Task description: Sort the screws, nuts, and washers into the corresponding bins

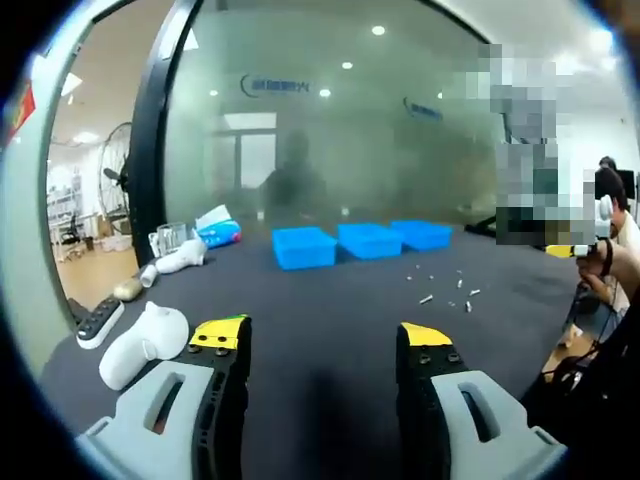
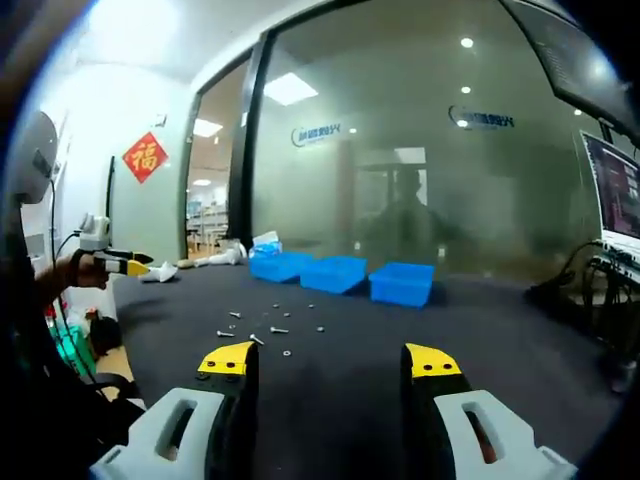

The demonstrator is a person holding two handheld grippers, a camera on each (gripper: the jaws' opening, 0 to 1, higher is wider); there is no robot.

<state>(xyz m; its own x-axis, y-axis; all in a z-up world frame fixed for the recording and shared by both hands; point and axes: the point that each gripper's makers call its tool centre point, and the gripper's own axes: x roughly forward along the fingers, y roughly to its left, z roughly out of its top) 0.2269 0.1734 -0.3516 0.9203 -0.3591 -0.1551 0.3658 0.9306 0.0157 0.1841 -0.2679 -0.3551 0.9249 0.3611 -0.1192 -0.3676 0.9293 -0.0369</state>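
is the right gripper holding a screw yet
No, the right gripper has its jaws apart with nothing between them, and the screws lie loose on the dark table ahead.

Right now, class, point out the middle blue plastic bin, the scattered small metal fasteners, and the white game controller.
Middle blue plastic bin (image 1: 369, 240), left gripper view, front wall.
Scattered small metal fasteners (image 2: 262, 332), right gripper view, centre of the cluster.
White game controller (image 1: 145, 343), left gripper view, rounded body.

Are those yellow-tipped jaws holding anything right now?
Nothing is held: the left gripper and right gripper both stand open over the dark table.
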